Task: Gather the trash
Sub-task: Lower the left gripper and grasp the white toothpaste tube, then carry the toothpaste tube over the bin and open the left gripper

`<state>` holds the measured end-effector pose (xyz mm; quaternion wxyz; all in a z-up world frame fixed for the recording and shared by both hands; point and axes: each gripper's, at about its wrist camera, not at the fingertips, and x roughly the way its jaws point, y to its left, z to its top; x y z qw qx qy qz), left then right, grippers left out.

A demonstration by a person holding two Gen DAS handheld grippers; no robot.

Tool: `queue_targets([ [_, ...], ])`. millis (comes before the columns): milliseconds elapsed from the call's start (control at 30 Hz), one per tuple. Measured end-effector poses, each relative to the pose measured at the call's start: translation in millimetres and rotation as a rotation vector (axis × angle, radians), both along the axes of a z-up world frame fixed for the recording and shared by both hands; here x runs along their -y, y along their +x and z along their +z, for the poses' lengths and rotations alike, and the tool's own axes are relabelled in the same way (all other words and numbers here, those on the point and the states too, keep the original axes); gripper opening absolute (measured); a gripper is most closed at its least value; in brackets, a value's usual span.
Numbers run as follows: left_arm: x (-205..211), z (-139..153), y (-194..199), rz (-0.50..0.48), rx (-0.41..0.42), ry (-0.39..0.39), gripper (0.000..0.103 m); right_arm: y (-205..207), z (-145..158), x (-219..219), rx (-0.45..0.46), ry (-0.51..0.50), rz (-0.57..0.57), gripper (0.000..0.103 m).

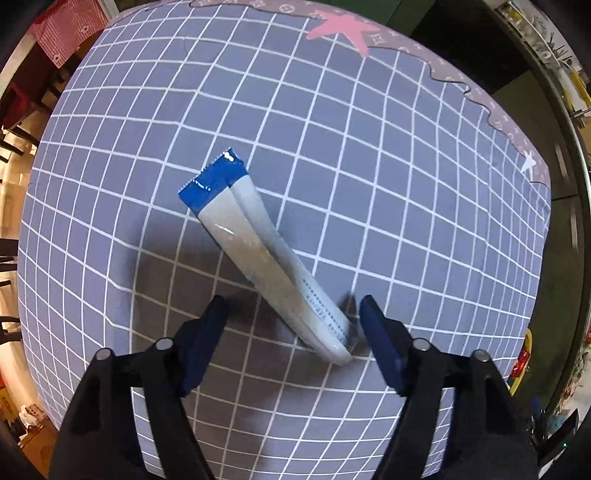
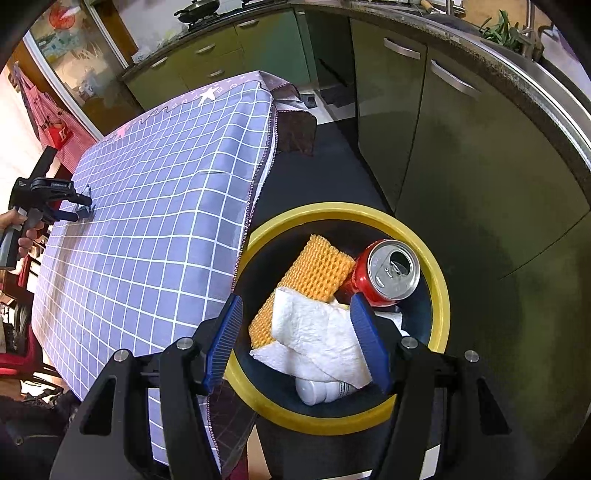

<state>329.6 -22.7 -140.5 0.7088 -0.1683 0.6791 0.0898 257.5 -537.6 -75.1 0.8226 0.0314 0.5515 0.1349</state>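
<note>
A long silvery wrapper (image 1: 258, 243) with a blue end lies slantwise on the grid-patterned tablecloth (image 1: 369, 166). My left gripper (image 1: 293, 314) points straight down over its near end, jaws open. The right pad (image 1: 373, 317) is beside the wrapper's end and the left pad (image 1: 216, 314) stands apart from it. In the right wrist view, the left gripper (image 2: 83, 206) is far left on the table. My right gripper (image 2: 295, 317) hangs open above a yellow-rimmed bin (image 2: 441, 295). The bin holds a white paper towel (image 2: 317, 332), an orange sponge (image 2: 317, 269), a red can (image 2: 384, 273) and a white bottle (image 2: 317, 391).
The tablecloth's (image 2: 147, 221) edge hangs down right beside the bin. Green cabinets (image 2: 461, 166) stand behind the bin across a dark floor. A hand (image 2: 16, 221) holds the left gripper's handle. A pink star (image 1: 343, 27) marks the cloth's far border.
</note>
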Motion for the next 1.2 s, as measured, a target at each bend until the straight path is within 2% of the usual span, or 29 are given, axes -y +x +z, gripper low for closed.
queue_targets([
  [67,0,-2,2,-0.007,-0.001,0.005,0.062,-1,0,2,0.0,0.003,-0.002,0.06],
  [167,-1,0,2,-0.021,0.001,0.004,0.049,-3,1,4,0.004,0.007,-0.007,0.06],
  [233,-1,3,3,-0.037,0.002,-0.015,0.03,-3,2,4,0.006,0.008,-0.007,0.06],
  [300,-1,4,6,-0.052,-0.002,-0.032,0.019,-4,2,3,0.008,0.009,-0.007,0.06],
  [400,6,6,3,-0.097,0.006,-0.026,0.014,-5,5,1,0.01,0.007,-0.005,0.06],
  [533,24,17,-3,-0.179,0.038,0.008,0.011,-7,9,-2,0.016,0.0,-0.003,0.06],
  [700,66,50,-14,-0.329,0.129,0.067,0.011,-12,20,2,0.038,-0.003,-0.018,0.06],
  [767,86,61,-23,-0.387,0.156,0.063,0.011,-17,26,7,0.05,-0.007,-0.033,0.06],
  [900,160,88,-45,-0.592,0.235,0.043,0.011,-30,34,23,0.061,-0.022,-0.078,0.06],
  [1000,224,96,-63,-0.748,0.271,0.011,0.011,-44,37,36,0.063,-0.052,-0.116,0.06],
  [1200,335,87,-96,-1.004,0.264,-0.065,0.012,-71,41,63,0.067,-0.071,-0.182,0.06],
])
